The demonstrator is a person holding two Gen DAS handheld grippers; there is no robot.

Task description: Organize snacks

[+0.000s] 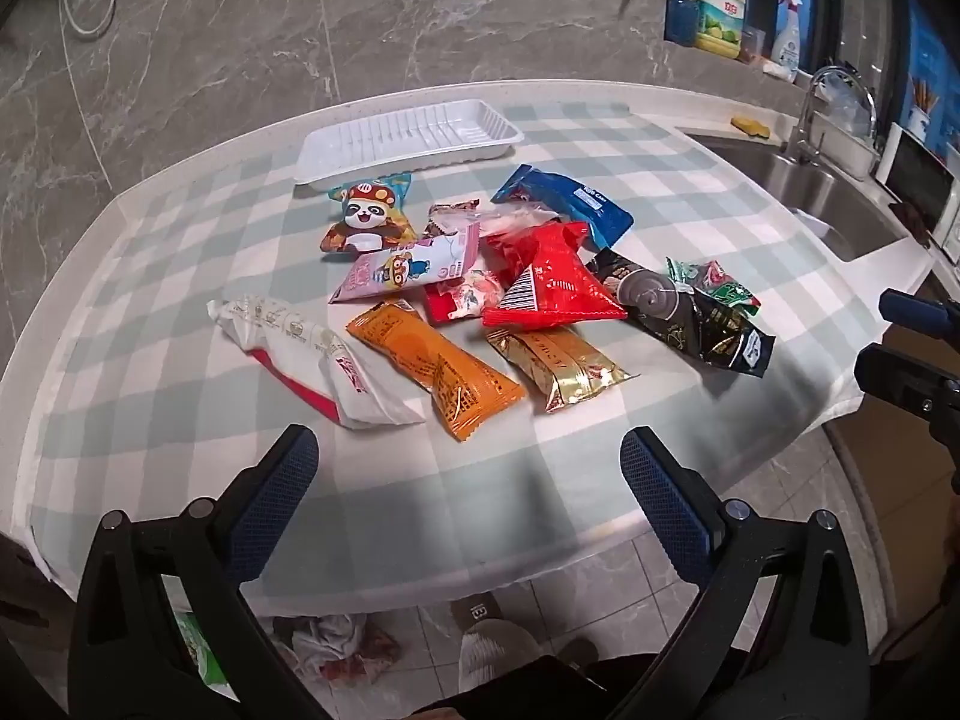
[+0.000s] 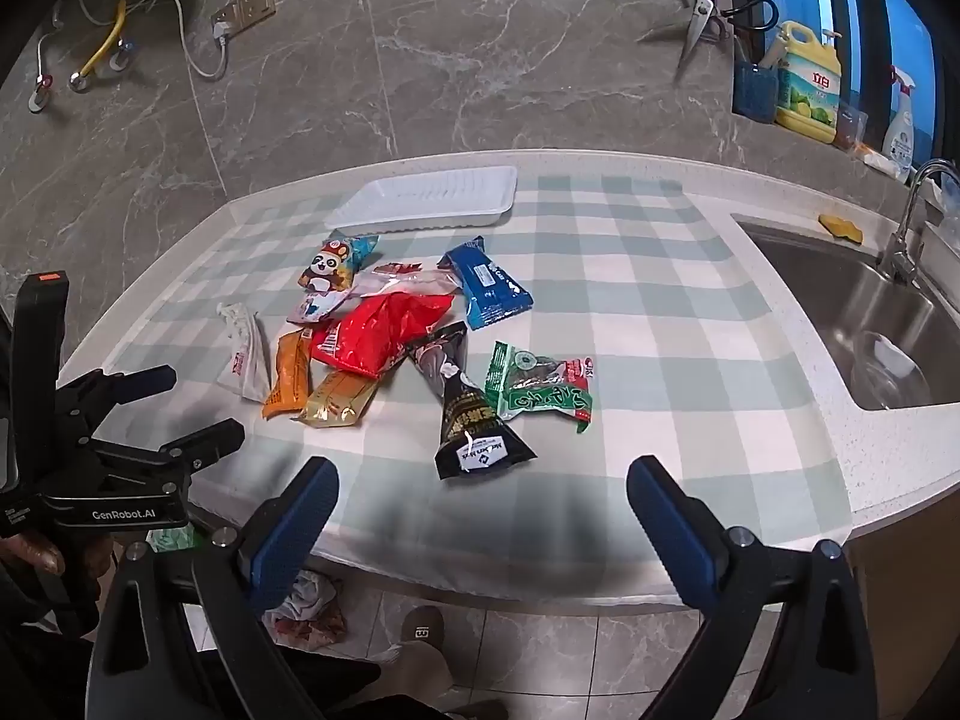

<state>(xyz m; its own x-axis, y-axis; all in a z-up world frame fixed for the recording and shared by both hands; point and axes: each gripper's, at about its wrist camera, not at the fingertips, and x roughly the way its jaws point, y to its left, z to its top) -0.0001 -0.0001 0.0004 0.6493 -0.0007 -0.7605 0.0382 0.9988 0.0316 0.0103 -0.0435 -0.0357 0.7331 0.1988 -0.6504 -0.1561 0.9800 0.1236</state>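
Several snack packets lie in a loose heap on the checked cloth: a red bag point(image 1: 549, 279) point(image 2: 384, 330), an orange bar point(image 1: 435, 369) point(image 2: 291, 378), a gold bar point(image 1: 558, 369) point(image 2: 339, 399), a black packet point(image 1: 684, 312) point(image 2: 471, 420), a blue packet point(image 1: 570, 198) point(image 2: 489, 285), a green packet point(image 2: 543, 390) and a panda packet point(image 1: 369, 213) point(image 2: 336, 267). Behind them stands an empty white tray point(image 1: 408, 138) point(image 2: 423, 198). My left gripper point(image 1: 468, 456) hangs open over the near table edge, empty. My right gripper point(image 2: 480, 480) is open too, just short of the black packet.
A steel sink point(image 2: 864, 324) with a tap point(image 2: 906, 222) lies to the right, a yellow sponge point(image 2: 840, 227) on its rim. Bottles point(image 2: 807, 84) and scissors point(image 2: 699, 21) are at the back wall. The left gripper's body point(image 2: 120, 456) shows at the left of the right wrist view. Feet and rags are on the floor below.
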